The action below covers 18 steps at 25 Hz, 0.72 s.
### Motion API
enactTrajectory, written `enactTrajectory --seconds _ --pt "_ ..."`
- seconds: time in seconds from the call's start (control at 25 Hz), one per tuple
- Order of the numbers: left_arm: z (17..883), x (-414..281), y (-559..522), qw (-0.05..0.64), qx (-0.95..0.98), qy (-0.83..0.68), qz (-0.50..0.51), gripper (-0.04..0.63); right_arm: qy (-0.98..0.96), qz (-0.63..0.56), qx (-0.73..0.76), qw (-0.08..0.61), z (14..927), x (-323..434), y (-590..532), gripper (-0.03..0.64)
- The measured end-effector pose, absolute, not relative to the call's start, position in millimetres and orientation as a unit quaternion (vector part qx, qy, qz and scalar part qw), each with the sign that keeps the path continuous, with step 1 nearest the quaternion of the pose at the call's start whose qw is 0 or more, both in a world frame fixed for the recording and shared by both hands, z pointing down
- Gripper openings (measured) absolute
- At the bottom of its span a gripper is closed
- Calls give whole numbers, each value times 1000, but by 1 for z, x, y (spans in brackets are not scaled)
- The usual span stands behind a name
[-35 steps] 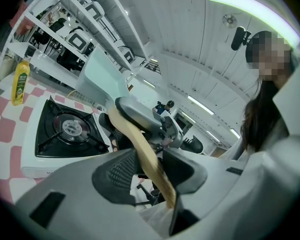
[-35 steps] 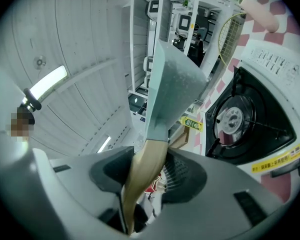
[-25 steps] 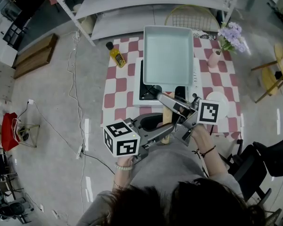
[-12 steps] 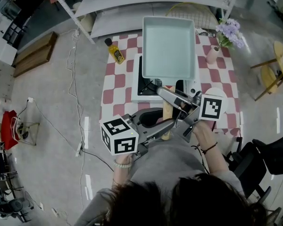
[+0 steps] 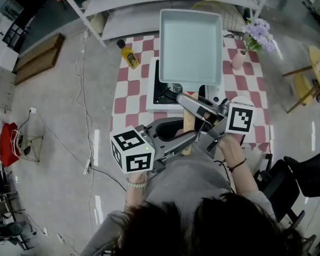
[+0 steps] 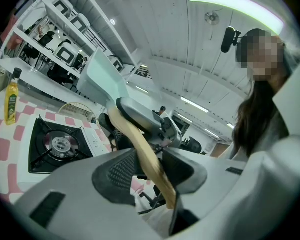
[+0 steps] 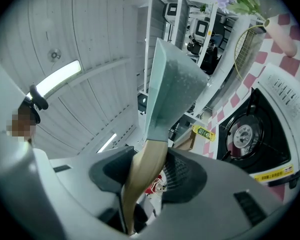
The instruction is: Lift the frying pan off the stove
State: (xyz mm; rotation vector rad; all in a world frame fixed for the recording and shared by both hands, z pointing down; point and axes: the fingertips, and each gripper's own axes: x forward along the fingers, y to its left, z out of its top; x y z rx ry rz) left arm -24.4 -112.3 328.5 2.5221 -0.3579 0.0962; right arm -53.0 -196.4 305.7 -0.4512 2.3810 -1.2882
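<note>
- Left gripper [image 5: 189,141] is clamped on the wooden handle [image 5: 187,129] at its free end. The jaws stand fairly wide because the handle fills the gap.
- Right gripper [image 5: 188,104] is clamped on the same handle, further up near the pan body, pads on both sides.
- Frying pan [image 5: 191,47] is airborne over the stove [image 5: 161,94]. Both gripper views show the burner bare, with nothing sitting on it.
- Step, by my read: the lift itself. The pan looks clear of the grate, so the task is nearly done.
- Next move needs both grips held firm while raising in sync and keeping the pan level.
- Risk: the pan is heavy at the far end of a long handle, so it could roll in the pads or sag if either grip loosens.
- Oil bottle [image 5: 129,56] and flower vase [image 5: 254,36] are well apart from the pan's path.
</note>
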Motion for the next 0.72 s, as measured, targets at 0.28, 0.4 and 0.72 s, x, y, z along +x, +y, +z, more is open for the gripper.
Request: enactTrajectory --seconds 0.28,0.4,0.72 --pt "326 -25 -111 288 947 -135 35 184 850 -459 -157 204 303 -53 -195 192" --pt "326 -24 -110 287 948 -134 35 184 850 -459 -157 206 302 -52 -194 192" --pt "324 -22 -107 286 948 -136 35 184 850 -458 -155 207 300 -50 -191 192"
